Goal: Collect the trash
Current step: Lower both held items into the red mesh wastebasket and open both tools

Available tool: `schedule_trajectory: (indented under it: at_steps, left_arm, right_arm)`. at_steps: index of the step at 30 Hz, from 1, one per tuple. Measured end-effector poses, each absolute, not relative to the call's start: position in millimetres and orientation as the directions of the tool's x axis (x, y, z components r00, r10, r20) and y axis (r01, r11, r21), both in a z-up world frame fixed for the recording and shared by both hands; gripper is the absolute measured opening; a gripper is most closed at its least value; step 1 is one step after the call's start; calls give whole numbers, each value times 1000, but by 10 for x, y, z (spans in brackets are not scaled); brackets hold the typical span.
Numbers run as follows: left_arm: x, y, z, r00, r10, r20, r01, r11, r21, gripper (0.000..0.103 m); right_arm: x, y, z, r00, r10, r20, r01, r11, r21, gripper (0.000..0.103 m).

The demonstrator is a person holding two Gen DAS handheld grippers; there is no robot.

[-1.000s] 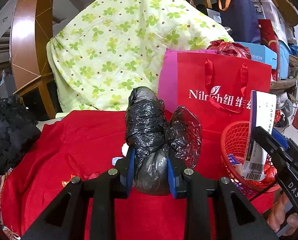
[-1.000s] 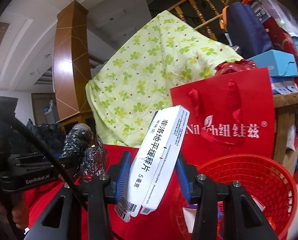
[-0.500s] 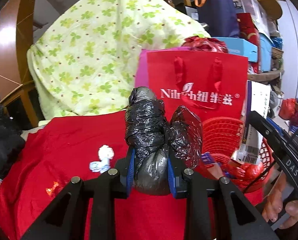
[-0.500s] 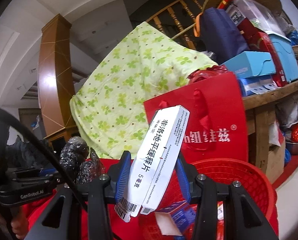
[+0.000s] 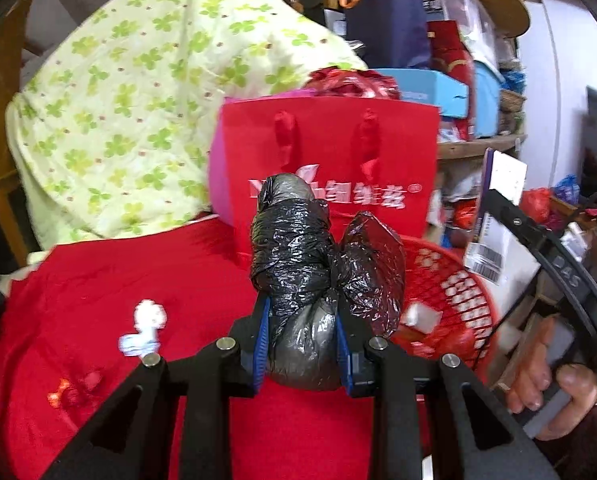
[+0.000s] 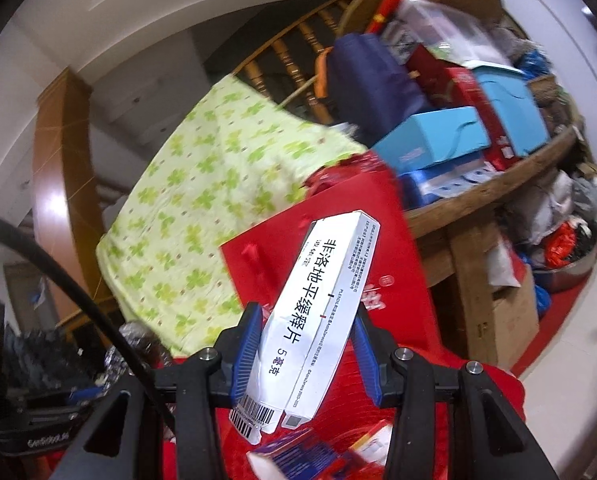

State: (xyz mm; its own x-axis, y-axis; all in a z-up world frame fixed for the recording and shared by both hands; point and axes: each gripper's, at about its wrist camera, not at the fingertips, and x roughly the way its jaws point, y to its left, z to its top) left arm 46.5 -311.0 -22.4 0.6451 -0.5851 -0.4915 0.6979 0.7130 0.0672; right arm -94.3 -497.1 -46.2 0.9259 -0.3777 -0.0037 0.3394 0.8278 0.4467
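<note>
Clamping black bag bundle (image 5: pixel 298 280), left gripper (image 5: pixel 302 340); only left view shows basket (image 5: pixel 466 300); right gripper (image 6: pixel 304 348) pinches medicine box (image 6: pixel 318 312).

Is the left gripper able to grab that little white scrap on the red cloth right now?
Probably not yet. The left gripper is already shut on a black plastic bag, so its jaws are full. The white scrap itself lies uncovered on the red cloth.

The cloth (image 5: pixel 98 280) covers the table, with a small scrap (image 5: pixel 144 330) lying on it toward the left. A gift bag (image 5: pixel 378 152) stands upright at the back, a quilt (image 5: pixel 130 92) draped behind and left of it. The basket (image 5: pixel 462 292) sits in front of the bag's right side, holding small boxes (image 6: pixel 298 448). Behind the bag, a shelf (image 6: pixel 498 184) carries stacked boxes.
</note>
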Motion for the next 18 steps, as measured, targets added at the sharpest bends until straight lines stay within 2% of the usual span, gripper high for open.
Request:
schedule_trajectory:
  at_steps: [7, 13, 14, 15, 17, 18]
  left_arm:
    - [465, -3359, -250, 529, -677, -512, 774, 632, -36, 31]
    - [499, -3576, -387, 484, -694, -533, 791, 607, -72, 33]
    - [506, -3612, -422, 482, -689, -541, 791, 608, -69, 39]
    - [517, -3652, -462, 482, -682, -550, 789, 610, -65, 50]
    - [527, -3671, -524, 492, -667, -560, 782, 621, -53, 65]
    - [519, -3655, -548, 501, -662, -558, 778, 626, -45, 65]
  right_arm:
    - [-1034, -5272, -537, 910, -410, -58, 377, 762, 527, 48]
    - [-881, -5279, -582, 908, -393, -146, 412, 770, 487, 49]
    - [-848, -5291, -604, 909, -380, -168, 412, 769, 488, 49]
    - [-826, -5303, -627, 910, -371, -184, 412, 767, 491, 50]
    - [-779, -5335, -669, 913, -350, -211, 409, 759, 507, 58]
    - [-776, -5354, -684, 913, -346, -215, 407, 752, 519, 64]
